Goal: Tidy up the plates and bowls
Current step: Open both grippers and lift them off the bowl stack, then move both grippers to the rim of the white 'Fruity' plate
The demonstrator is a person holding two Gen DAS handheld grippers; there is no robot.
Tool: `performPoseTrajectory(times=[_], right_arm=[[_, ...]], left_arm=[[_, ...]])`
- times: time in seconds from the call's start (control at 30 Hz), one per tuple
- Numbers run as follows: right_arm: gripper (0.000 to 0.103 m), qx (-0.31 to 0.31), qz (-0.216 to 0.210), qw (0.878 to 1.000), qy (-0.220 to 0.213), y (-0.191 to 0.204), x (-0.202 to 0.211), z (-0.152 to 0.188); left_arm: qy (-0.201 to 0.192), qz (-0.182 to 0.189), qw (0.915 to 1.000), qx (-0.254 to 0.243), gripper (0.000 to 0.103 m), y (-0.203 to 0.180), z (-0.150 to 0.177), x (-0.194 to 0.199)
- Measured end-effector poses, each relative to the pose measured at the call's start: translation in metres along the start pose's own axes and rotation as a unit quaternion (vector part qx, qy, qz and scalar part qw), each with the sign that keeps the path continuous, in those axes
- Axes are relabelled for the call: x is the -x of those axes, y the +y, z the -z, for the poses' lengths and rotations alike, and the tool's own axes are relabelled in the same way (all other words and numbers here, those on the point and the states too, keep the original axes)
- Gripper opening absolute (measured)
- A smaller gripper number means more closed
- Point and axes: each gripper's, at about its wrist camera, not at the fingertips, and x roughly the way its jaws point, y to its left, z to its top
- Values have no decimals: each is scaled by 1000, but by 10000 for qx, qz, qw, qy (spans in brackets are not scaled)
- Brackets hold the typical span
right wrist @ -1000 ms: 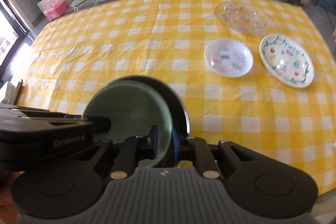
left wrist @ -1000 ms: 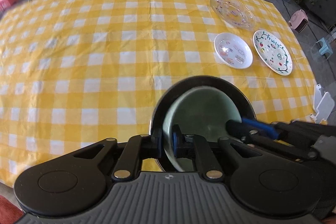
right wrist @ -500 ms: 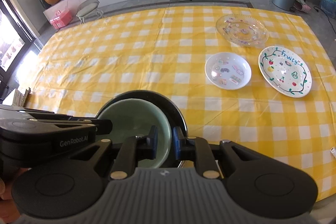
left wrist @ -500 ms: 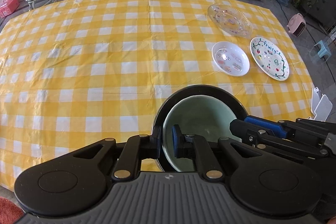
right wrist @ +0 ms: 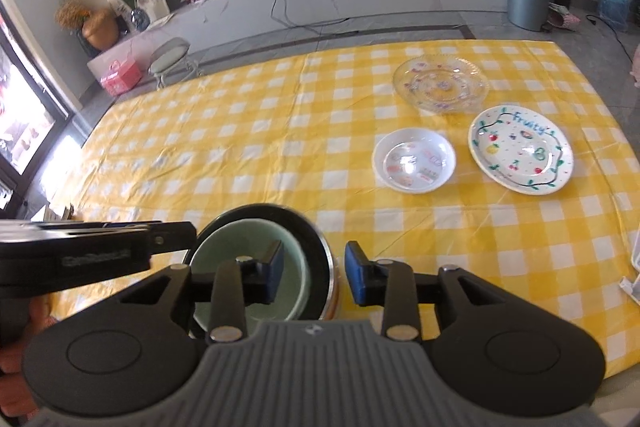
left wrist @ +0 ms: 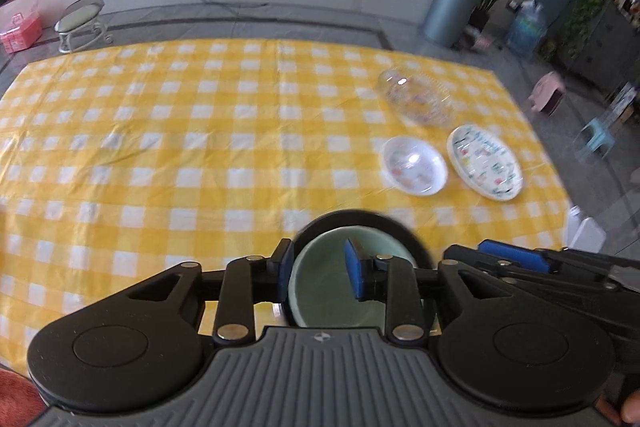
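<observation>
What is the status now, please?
Both tongs, left and right, opening, off the rims. Green bowl nested in black bowl. Nothing in the way.

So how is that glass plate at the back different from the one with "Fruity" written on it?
The glass plate is clear, so the yellow check cloth shows through it; the Fruity plate is solid white. The glass plate carries small scattered pastel motifs, while the Fruity plate has painted fruit, a green vine border and blue lettering. The glass plate lies farther back, the Fruity plate nearer. Both are round, lie flat and hold nothing.
</observation>
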Motion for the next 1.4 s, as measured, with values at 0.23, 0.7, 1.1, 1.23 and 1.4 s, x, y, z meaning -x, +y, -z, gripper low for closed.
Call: performPoseTrajectory(times=[0.23,0.7,1.1,1.23,1.4], right_arm=[[48,-405,19,9986,-344,-37,21,2],[55,-1455,401,9831,-1041,-134,24,12],[70,-1822,728,9745,-1086,-189,-6,-44],[66,-1861,952,9698,-1260,-208,-24,-54],[58,-2403,653,9621,-1113,-252,-49,-42]], left_arm=[[-259,589,9975,293,40,-17,4,2],[-441,1107,9908,638,46,-64,0,-31],[-394,1192,9883,870,46,-125,-31,-96],[-371,1140,9887,901,46,-137,-39,-122],[-279,1109,9882,1017,46,-140,-46,-153]])
